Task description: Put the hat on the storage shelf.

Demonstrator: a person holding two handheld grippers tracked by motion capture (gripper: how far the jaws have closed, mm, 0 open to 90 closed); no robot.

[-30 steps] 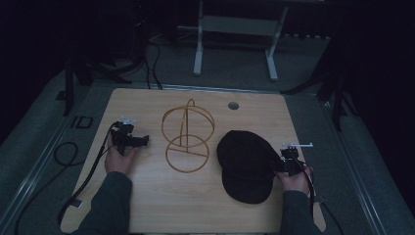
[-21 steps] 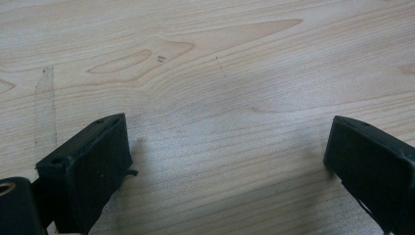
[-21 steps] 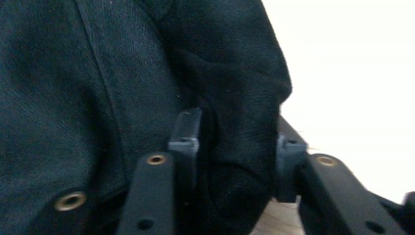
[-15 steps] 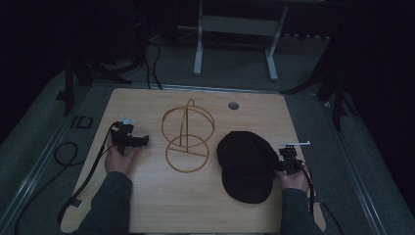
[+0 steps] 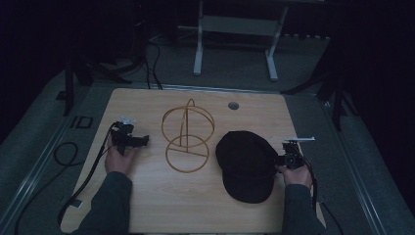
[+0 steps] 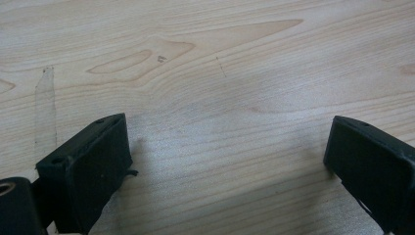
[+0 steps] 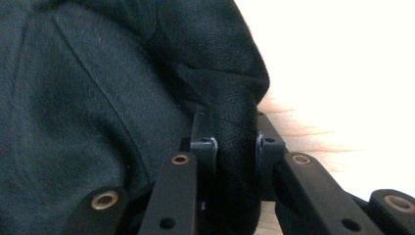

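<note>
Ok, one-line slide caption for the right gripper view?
Right gripper, jaws closed on a fold of the black cap at its edge, pale wooden table beyond.

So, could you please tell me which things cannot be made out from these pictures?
- Cap: in the right gripper view its black cloth is cut off by the left and top edges; any logo is too dark to tell in the high view.
- Right tongs: the fold of cloth they pinch hides the inner faces of the jaws.
- Table: overexposed in the right gripper view, its grain lost.
- Wire stand: too small in the high view to tell how its rings join.
</note>
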